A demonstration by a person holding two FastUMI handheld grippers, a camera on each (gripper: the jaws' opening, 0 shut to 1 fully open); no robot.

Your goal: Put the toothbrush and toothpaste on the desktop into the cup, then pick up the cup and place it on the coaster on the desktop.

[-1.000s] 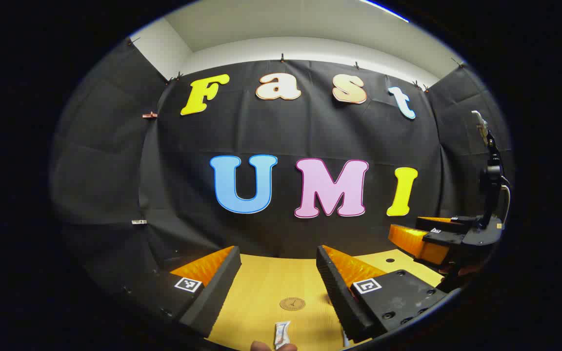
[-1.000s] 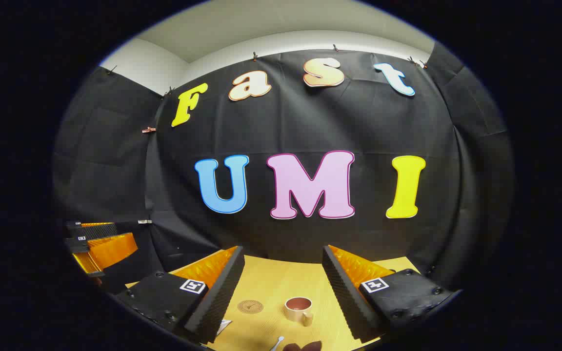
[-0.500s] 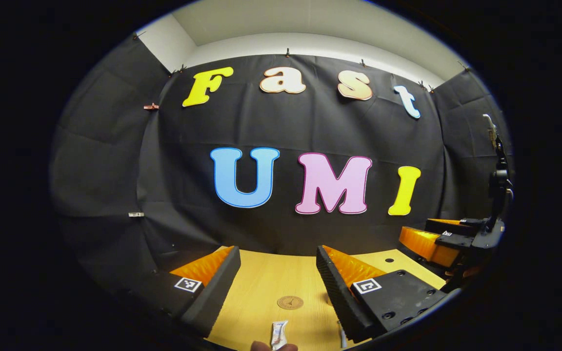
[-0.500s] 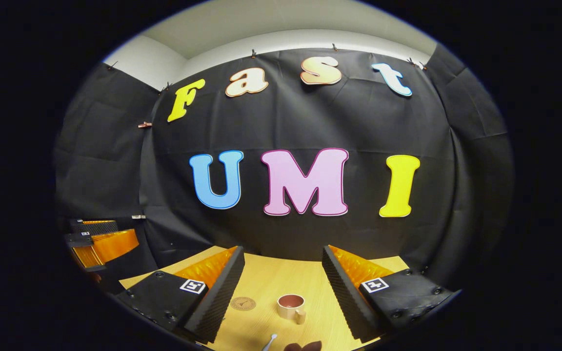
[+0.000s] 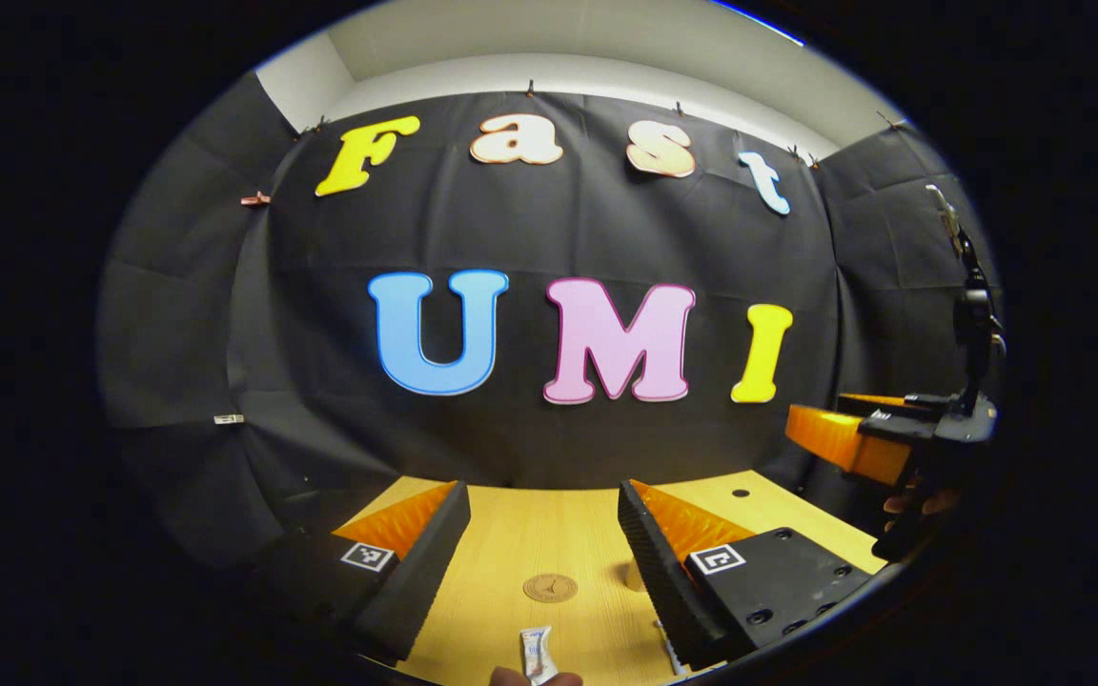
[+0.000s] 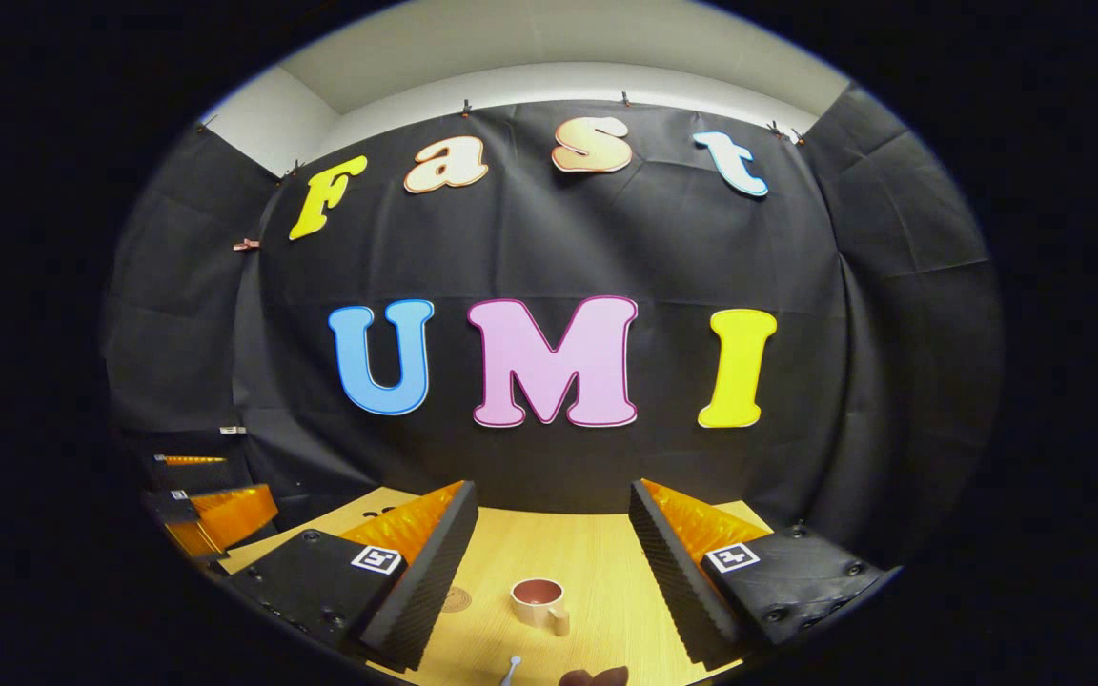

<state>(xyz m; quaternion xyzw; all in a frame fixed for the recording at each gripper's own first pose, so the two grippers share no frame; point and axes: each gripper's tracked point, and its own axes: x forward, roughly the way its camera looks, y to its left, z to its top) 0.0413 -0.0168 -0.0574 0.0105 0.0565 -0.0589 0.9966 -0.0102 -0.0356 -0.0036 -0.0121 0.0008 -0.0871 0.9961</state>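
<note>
In the left gripper view my left gripper (image 5: 541, 534) is open above the wooden desktop (image 5: 511, 534). Between its fingers lie the round brown coaster (image 5: 550, 588) and, nearer, the white toothpaste tube (image 5: 537, 654). A sliver of the cup (image 5: 634, 575) shows beside the right finger. The right gripper (image 5: 854, 440) hangs at the far right, held by a hand. In the right gripper view my right gripper (image 6: 554, 543) is open over the cream cup (image 6: 539, 602) with a dark inside. The toothbrush (image 6: 510, 669) tip lies near the bottom edge. The coaster (image 6: 457, 598) peeks out beside the left finger. The left gripper (image 6: 211, 510) is at far left.
The black cloth wall closes the desktop's far side and both flanks. A small dark hole (image 5: 740, 494) marks the desktop at back right. A fingertip (image 5: 535, 678) shows at the bottom edge of the left gripper view.
Both views have swung slightly right, so the wall, cup and coaster have slid left. The right gripper has risen a little in the left gripper view. Both stay open.
</note>
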